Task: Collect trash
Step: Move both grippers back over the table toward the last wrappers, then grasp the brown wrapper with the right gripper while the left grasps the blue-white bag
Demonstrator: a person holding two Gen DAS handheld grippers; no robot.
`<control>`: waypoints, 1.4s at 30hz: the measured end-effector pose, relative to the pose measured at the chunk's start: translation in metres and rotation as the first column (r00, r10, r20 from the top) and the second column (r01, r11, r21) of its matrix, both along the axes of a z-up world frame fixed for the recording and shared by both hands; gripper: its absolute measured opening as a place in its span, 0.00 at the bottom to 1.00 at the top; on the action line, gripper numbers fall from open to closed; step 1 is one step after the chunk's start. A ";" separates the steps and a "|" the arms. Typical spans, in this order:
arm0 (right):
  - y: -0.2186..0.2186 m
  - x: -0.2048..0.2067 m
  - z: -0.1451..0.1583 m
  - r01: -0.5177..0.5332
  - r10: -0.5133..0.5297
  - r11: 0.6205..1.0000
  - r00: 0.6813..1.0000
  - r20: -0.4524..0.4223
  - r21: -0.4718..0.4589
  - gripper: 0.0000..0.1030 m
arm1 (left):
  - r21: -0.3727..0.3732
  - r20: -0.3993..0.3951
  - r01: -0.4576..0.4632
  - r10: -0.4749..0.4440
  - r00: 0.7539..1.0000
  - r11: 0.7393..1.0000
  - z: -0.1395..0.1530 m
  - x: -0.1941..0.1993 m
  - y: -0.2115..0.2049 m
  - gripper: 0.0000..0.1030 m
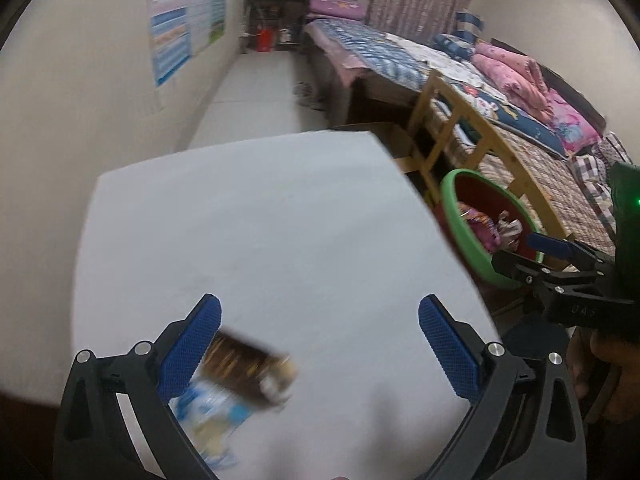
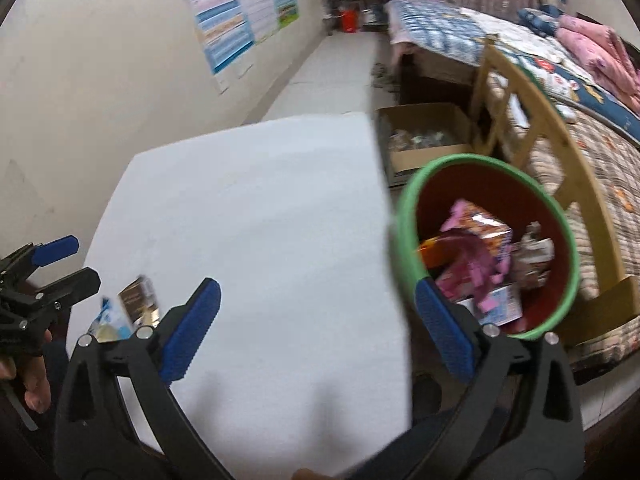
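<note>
A brown wrapper and a blue-and-white wrapper lie on the white table near its front left. My left gripper is open just above them, its left pad beside the brown one. Both wrappers also show in the right wrist view, brown and blue-white. A red bin with a green rim stands to the right of the table, holding several pink and orange wrappers. My right gripper is open and empty over the table's right edge beside the bin.
A cardboard box with items sits on the floor behind the bin. A wooden chair and a bed with bedding stand to the right. A wall with posters runs along the left.
</note>
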State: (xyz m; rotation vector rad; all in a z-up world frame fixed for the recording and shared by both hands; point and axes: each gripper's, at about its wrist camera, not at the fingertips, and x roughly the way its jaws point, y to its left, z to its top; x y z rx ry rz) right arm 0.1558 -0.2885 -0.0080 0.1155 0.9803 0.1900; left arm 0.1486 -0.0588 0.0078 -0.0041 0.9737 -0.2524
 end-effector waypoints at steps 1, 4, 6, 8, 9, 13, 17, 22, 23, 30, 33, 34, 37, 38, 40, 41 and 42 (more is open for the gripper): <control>0.008 -0.002 -0.002 -0.011 0.011 1.000 1.000 -0.006 0.006 0.93 | 0.002 -0.004 -0.009 0.009 1.000 1.000 -0.001 -0.005 0.009 0.92; 0.033 -0.009 -0.009 -0.047 0.047 0.999 0.999 -0.025 0.018 0.93 | 0.020 -0.024 -0.033 0.033 0.999 0.999 -0.010 -0.022 0.036 0.92; 0.051 -0.015 -0.013 -0.077 0.078 0.997 0.996 -0.038 0.023 0.93 | 0.040 -0.044 -0.048 0.050 0.998 0.998 -0.020 -0.032 0.054 0.92; 0.069 -0.020 -0.019 -0.110 0.111 0.994 0.993 -0.045 0.011 0.93 | 0.049 -0.056 -0.066 0.068 0.996 0.997 -0.027 -0.041 0.067 0.92; 0.077 -0.022 -0.022 -0.126 0.126 0.992 0.991 -0.051 0.005 0.93 | 0.050 -0.067 -0.074 0.077 0.995 0.996 -0.031 -0.043 0.072 0.92; 0.103 -0.028 -0.033 -0.179 0.177 0.984 0.981 -0.081 -0.019 0.93 | 0.038 -0.112 -0.113 0.116 0.987 0.993 -0.054 -0.053 0.095 0.92; 0.120 -0.032 -0.037 -0.224 0.219 0.974 0.971 -0.092 -0.041 0.93 | -0.001 -0.180 -0.149 0.147 0.973 0.989 -0.076 -0.055 0.104 0.92; 0.132 -0.035 -0.041 -0.249 0.241 0.966 0.965 -0.098 -0.067 0.93 | 0.012 -0.216 -0.146 0.145 0.966 0.989 -0.098 -0.056 0.100 0.92; 0.134 -0.036 -0.043 -0.257 0.249 0.963 0.963 -0.101 -0.076 0.93 | 0.018 -0.221 -0.140 0.141 0.965 0.990 -0.101 -0.055 0.099 0.92; 0.142 -0.036 -0.050 -0.278 0.267 0.957 0.956 -0.124 -0.083 0.93 | 0.118 -0.227 -0.087 0.113 0.967 0.989 -0.113 -0.039 0.089 0.90; 0.141 -0.034 -0.052 -0.275 0.263 0.958 0.956 -0.127 -0.080 0.93 | 0.124 -0.256 -0.070 0.100 0.962 0.990 -0.119 -0.034 0.089 0.74; 0.142 -0.034 -0.052 -0.275 0.264 0.958 0.956 -0.127 -0.081 0.93 | 0.122 -0.258 -0.071 0.100 0.961 0.990 -0.118 -0.035 0.089 0.60; 0.143 -0.032 -0.052 -0.283 0.272 0.955 0.954 -0.127 -0.082 0.93 | 0.104 -0.261 -0.079 0.103 0.960 0.992 -0.117 -0.035 0.092 0.43; 0.144 -0.031 -0.053 -0.288 0.277 0.954 0.952 -0.130 -0.079 0.93 | 0.092 -0.262 -0.079 0.101 0.960 0.993 -0.117 -0.036 0.093 0.37; 0.148 -0.029 -0.055 -0.297 0.285 0.952 0.949 -0.136 -0.076 0.93 | 0.070 -0.259 -0.083 0.098 0.961 0.994 -0.116 -0.036 0.095 0.32; 0.151 -0.028 -0.055 -0.306 0.294 0.949 0.946 -0.136 -0.075 0.93 | 0.064 -0.256 -0.085 0.099 0.962 0.994 -0.116 -0.037 0.095 0.31; 0.155 -0.026 -0.055 -0.316 0.304 0.946 0.943 -0.136 -0.075 0.93 | 0.060 -0.249 -0.089 0.101 0.963 0.994 -0.115 -0.038 0.096 0.31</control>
